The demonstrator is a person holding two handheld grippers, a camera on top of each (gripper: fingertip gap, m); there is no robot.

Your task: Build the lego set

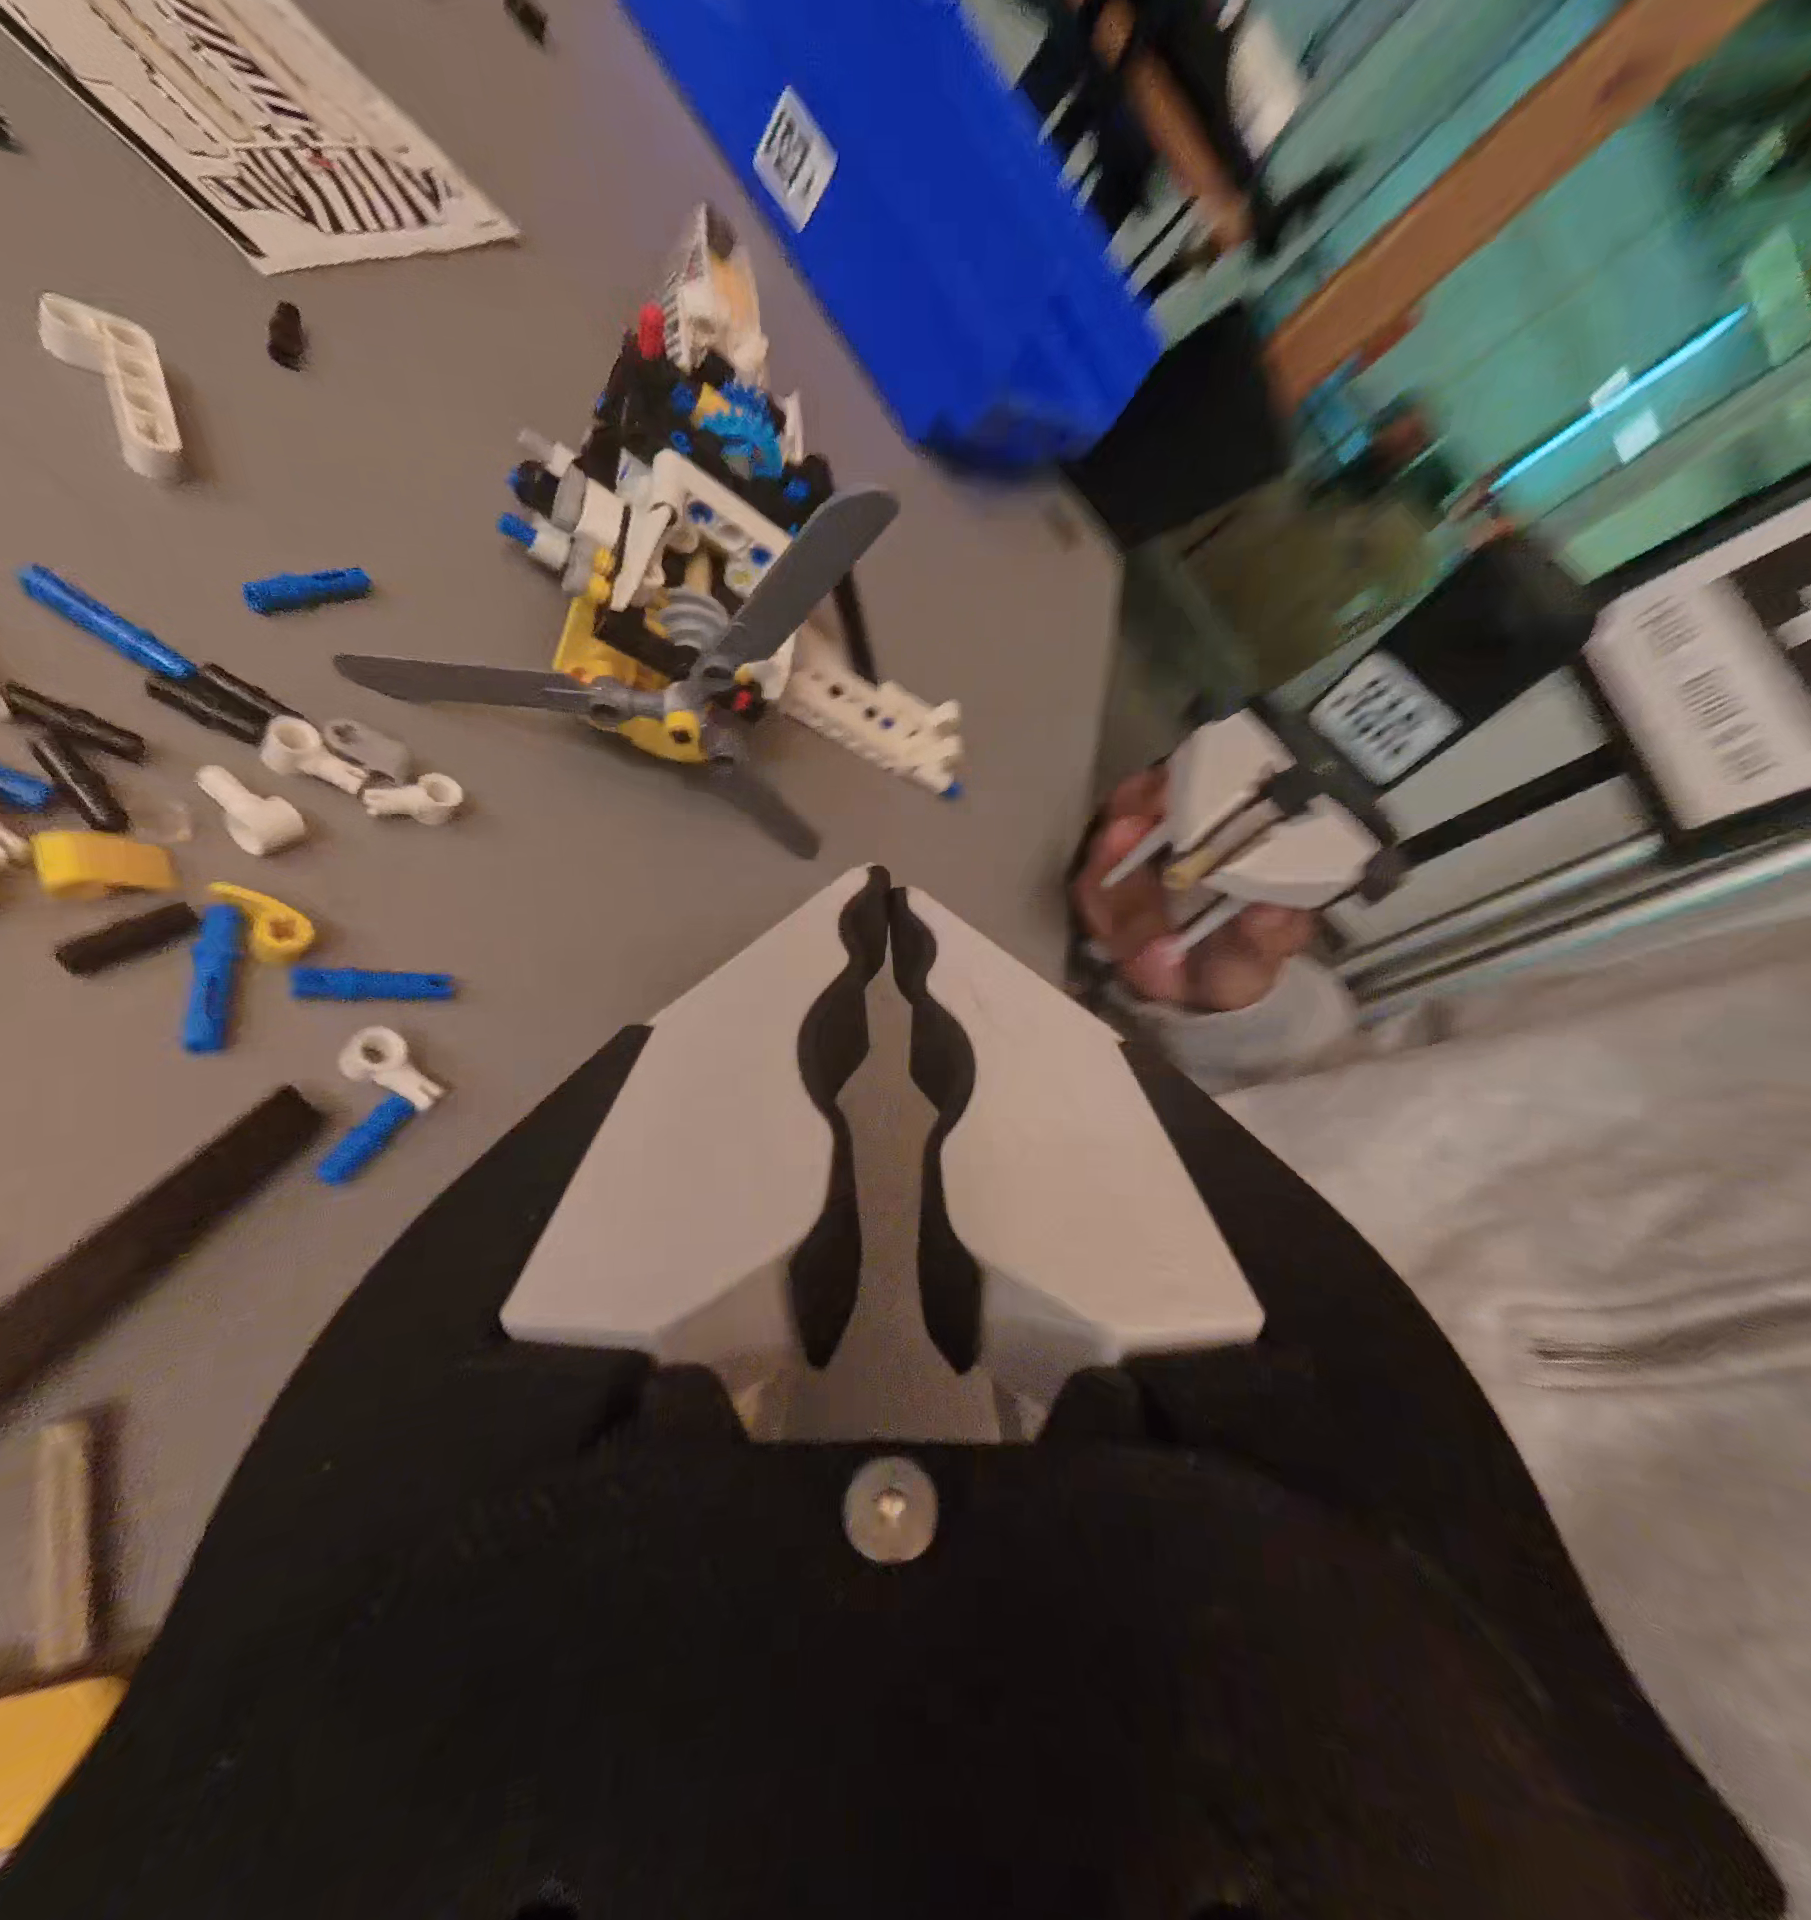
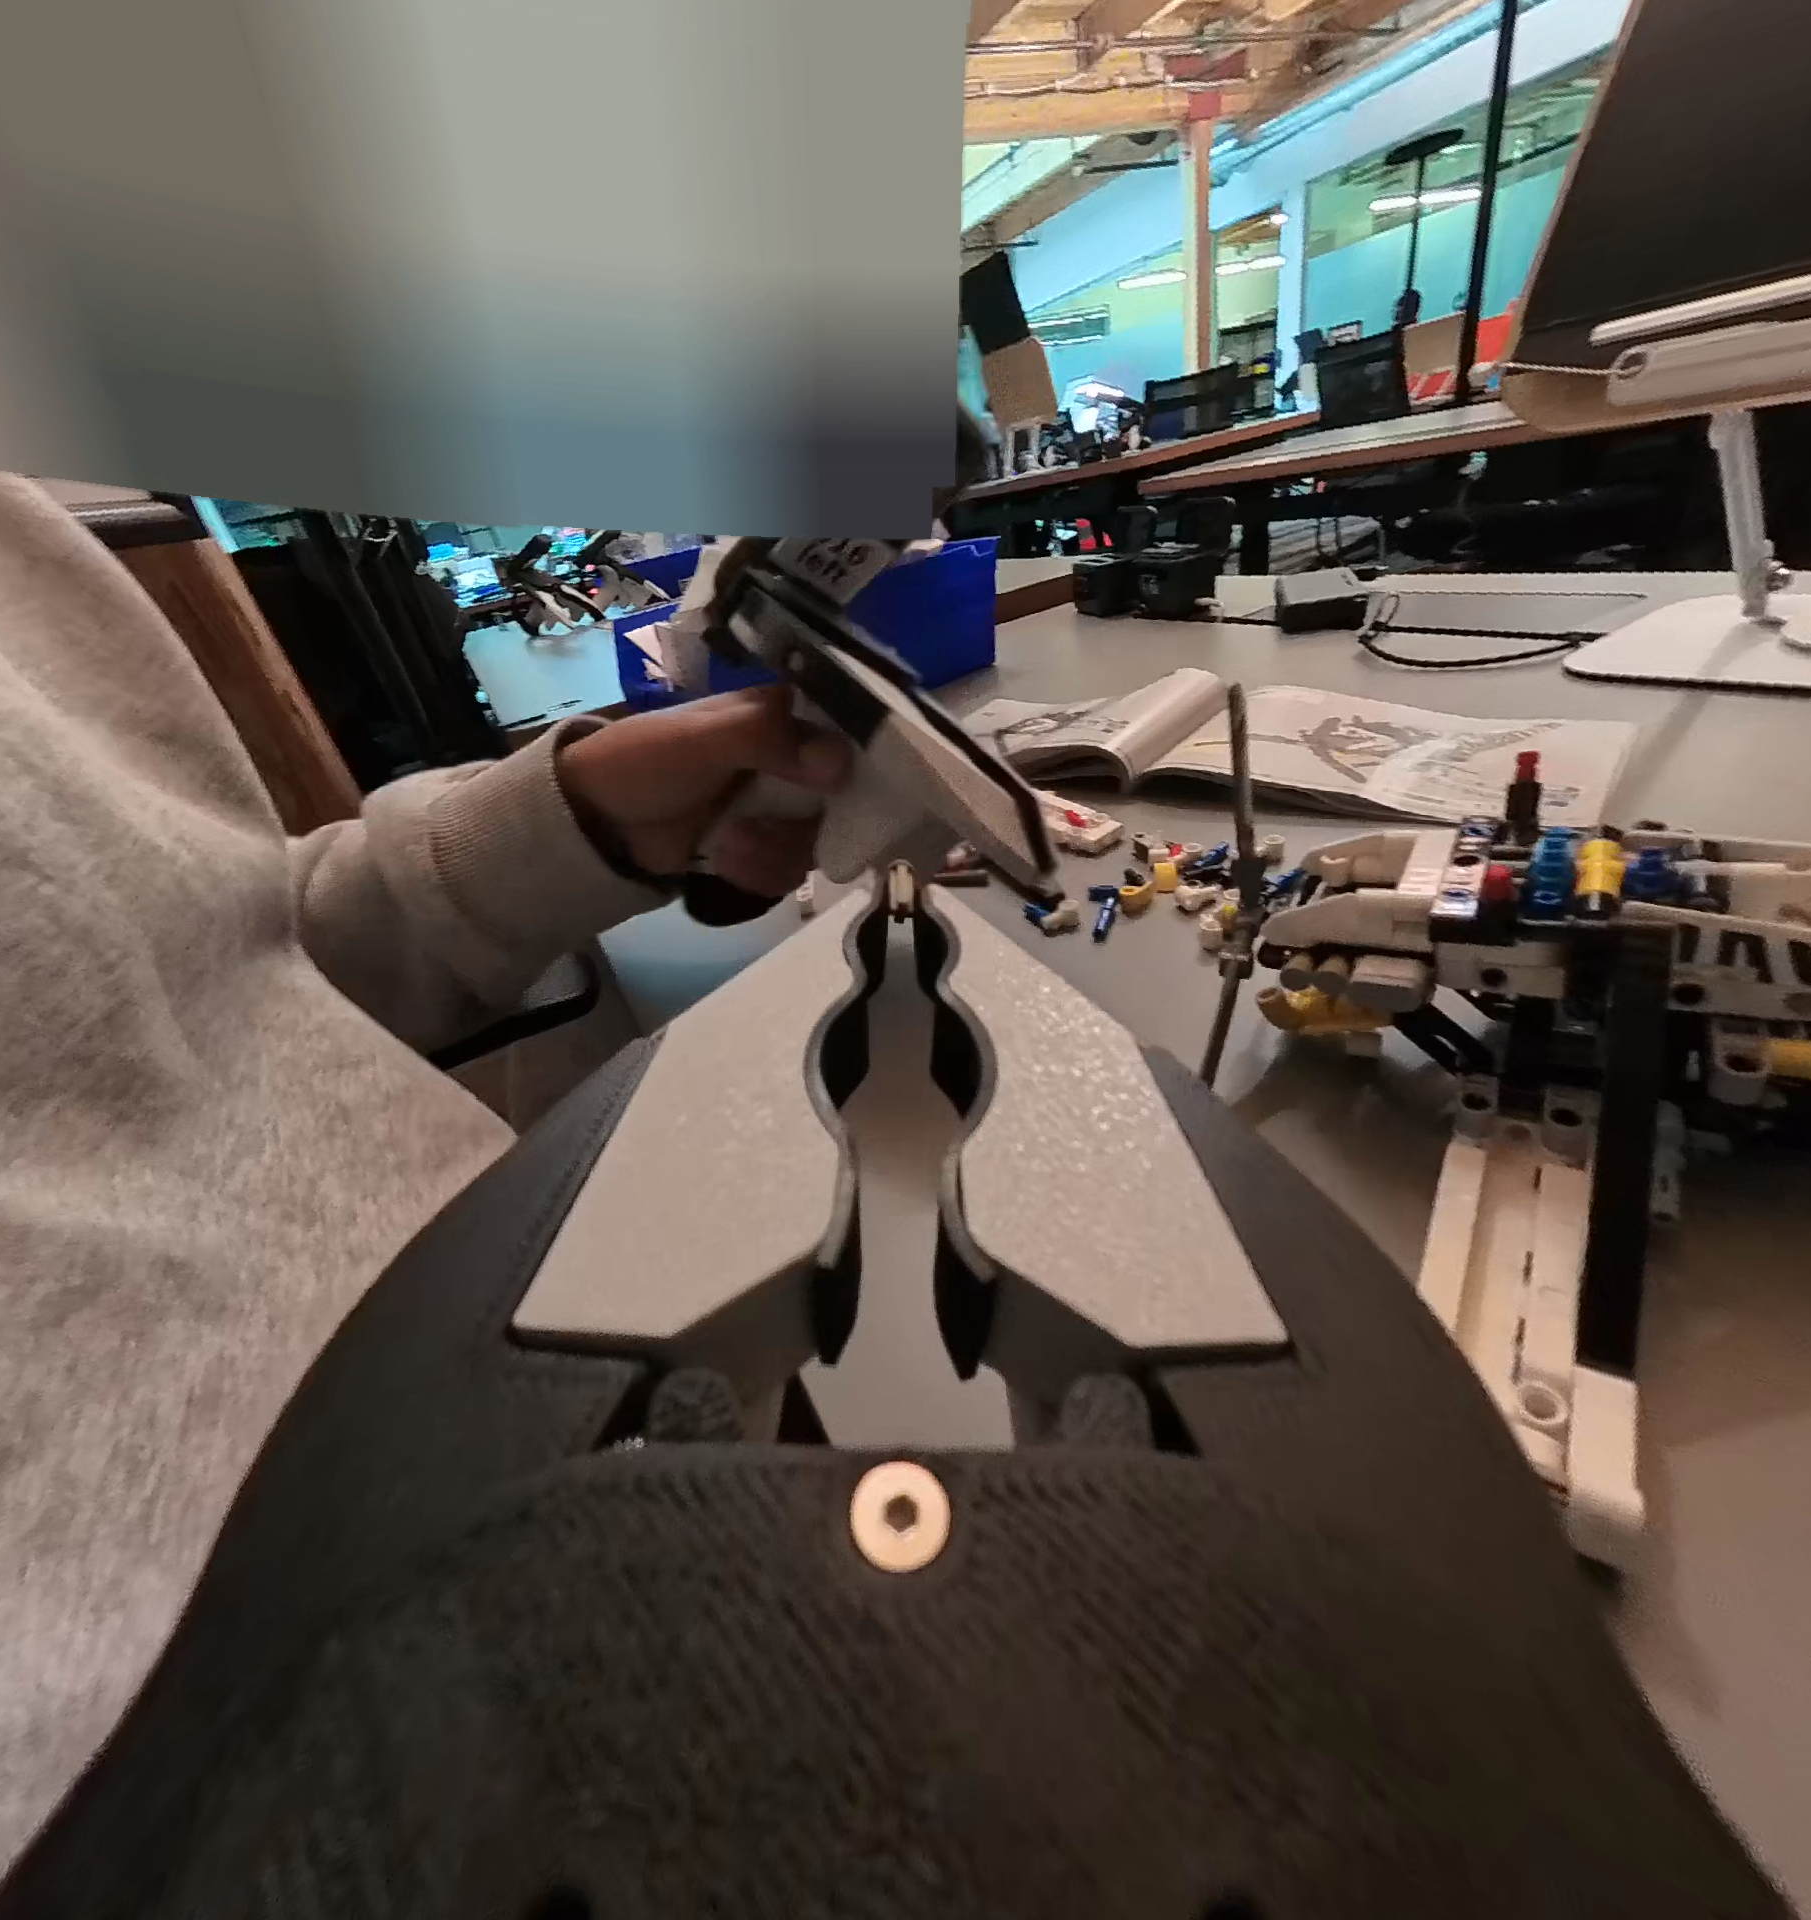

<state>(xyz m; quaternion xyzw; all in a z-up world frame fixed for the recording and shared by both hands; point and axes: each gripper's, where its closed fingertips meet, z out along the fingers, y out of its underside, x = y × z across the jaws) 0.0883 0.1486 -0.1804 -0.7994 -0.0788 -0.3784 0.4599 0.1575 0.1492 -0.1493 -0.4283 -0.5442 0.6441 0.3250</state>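
Note:
The partly built Lego plane (image 1: 672,582) with a grey propeller (image 1: 735,644) stands on the grey table (image 1: 568,914); it also shows in the right wrist view (image 2: 1503,925). My left gripper (image 1: 880,896) is shut and empty, just above the table near loose pieces; in the right wrist view it (image 2: 1041,891) hovers over a small blue and white piece (image 2: 1052,912). My right gripper (image 2: 899,902) is shut on a small pale piece (image 2: 899,881), held off the table's near edge. In the left wrist view it (image 1: 1192,862) sits beyond the table edge.
Several loose blue, black, white and yellow pieces (image 1: 215,966) lie left of the plane. A white L-beam (image 1: 111,384), a long black beam (image 1: 132,1236), an open instruction booklet (image 2: 1296,748), a blue bin (image 1: 911,229) and a monitor stand (image 2: 1711,644) are on the table. The white L-beam (image 1: 111,384) is about 15 centimeters from my left fingertips.

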